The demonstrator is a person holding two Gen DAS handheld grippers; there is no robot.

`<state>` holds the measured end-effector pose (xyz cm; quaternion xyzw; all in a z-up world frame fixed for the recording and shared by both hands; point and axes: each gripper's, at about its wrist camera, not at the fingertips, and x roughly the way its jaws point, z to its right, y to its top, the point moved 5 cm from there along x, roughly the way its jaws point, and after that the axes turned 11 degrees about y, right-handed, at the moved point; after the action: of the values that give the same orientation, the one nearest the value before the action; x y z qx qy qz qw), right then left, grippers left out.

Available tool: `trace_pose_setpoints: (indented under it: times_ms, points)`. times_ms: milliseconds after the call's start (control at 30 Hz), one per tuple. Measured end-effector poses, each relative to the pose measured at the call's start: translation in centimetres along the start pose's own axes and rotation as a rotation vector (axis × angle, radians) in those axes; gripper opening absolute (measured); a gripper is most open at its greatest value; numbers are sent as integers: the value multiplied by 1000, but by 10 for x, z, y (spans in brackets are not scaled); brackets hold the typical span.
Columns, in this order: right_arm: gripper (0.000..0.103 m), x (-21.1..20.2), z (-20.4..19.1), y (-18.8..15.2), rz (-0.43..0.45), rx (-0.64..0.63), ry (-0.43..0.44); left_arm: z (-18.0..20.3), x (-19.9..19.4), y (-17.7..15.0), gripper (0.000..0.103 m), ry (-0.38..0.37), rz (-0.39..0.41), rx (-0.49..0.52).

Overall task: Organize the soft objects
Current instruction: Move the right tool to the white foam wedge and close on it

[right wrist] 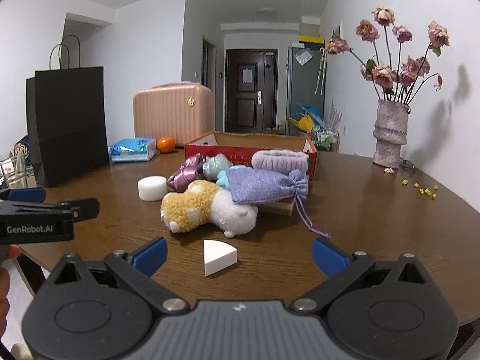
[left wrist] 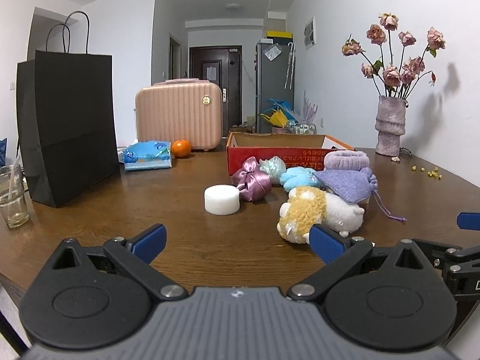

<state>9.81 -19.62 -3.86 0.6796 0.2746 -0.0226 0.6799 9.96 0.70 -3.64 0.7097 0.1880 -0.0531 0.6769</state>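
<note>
Just beyond the wide-spread right gripper [right wrist: 239,255], perhaps untouched, a white wedge sponge [right wrist: 218,257].

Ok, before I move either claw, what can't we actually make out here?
- Inside of the red cardboard box: both views, its front wall hides the floor.
- Flat brown item under the purple drawstring pouch: right wrist, mostly covered.
- White wedge: left wrist view misses it.
- Box print: too small.

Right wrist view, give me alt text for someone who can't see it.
The open right gripper hovers over a brown table, a white wedge sponge between its fingers. Beyond lie a plush toy, a purple pouch and a red box.
</note>
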Motion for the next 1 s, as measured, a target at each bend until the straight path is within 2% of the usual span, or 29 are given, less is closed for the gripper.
trace_pose_setpoints:
  times_ms: [267,400,533,600,1000]
  points:
    - [102,29,6,-5,-54,11,12,4,20,-6,103,-12,-38,4]
    - [95,44,8,-7,-83,24,41,7,31,-7,103,-10,-56,7]
    - [94,59,10,-10,-104,31,56,7,41,-8,103,-5,-74,4]
    - [88,66,10,-11,-110,31,66,8,47,-9,103,-1,-82,5]
    - [78,108,15,-19,-159,45,108,12,74,-14,103,9,-127,5]
